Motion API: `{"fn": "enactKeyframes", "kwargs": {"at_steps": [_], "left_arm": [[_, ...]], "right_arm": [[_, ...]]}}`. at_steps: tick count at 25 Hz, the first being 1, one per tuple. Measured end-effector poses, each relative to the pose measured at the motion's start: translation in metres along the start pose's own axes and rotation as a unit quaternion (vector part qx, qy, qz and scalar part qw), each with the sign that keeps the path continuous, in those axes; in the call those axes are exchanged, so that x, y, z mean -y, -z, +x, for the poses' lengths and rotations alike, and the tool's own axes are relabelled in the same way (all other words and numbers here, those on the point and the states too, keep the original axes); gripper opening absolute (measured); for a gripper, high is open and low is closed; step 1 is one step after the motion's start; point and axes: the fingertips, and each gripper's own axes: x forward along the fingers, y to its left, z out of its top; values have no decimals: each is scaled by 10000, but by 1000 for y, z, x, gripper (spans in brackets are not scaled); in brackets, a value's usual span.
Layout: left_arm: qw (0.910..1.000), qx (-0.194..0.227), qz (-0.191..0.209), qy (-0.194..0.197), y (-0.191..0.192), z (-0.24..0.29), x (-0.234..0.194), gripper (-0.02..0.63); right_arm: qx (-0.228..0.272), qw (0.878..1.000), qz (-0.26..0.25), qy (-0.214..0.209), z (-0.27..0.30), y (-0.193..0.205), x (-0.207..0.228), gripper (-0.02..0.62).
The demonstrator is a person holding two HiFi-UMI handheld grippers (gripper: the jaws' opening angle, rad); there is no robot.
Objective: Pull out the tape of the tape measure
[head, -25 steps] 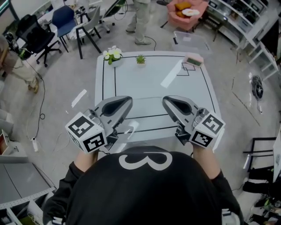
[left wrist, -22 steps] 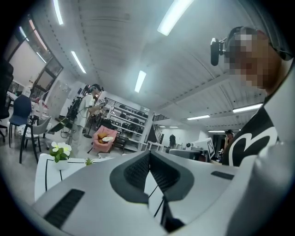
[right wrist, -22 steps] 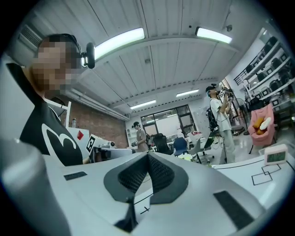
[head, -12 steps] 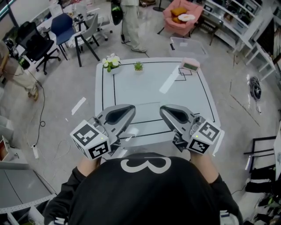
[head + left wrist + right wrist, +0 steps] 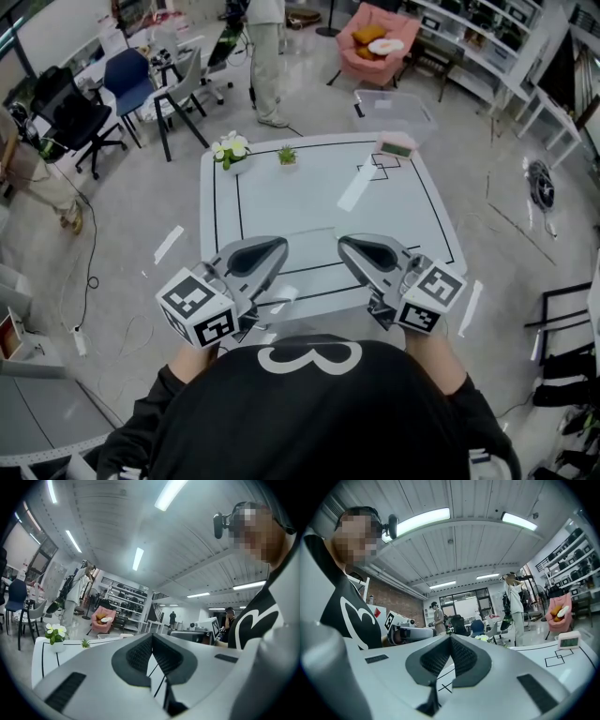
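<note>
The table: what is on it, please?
Flowers, a plant and a pink box at the far edge. The left tool and right tool hide part of the near side.

Grey floor (image 5: 122,216). Pink armchair (image 5: 373,42), blue chair (image 5: 127,77) and white shelving (image 5: 483,52) at far side. Ceiling strip lights (image 5: 423,521) lit.

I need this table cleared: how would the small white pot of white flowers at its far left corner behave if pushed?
The small white pot of white flowers looks top-heavy, its blooms wider than the pot, so a high push would probably tip it. It stands near the far edge of the pale table, so sliding it outward might drop it.
</note>
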Motion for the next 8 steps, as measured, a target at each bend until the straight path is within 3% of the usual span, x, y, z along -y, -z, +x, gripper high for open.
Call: {"fn": "enactKeyframes", "kwargs": {"at_steps": [8], "left_arm": [[10000, -45, 36, 33, 4, 9, 3, 3]], "right_arm": [[-1, 10000, -65, 47, -9, -2, 5, 9]]}}
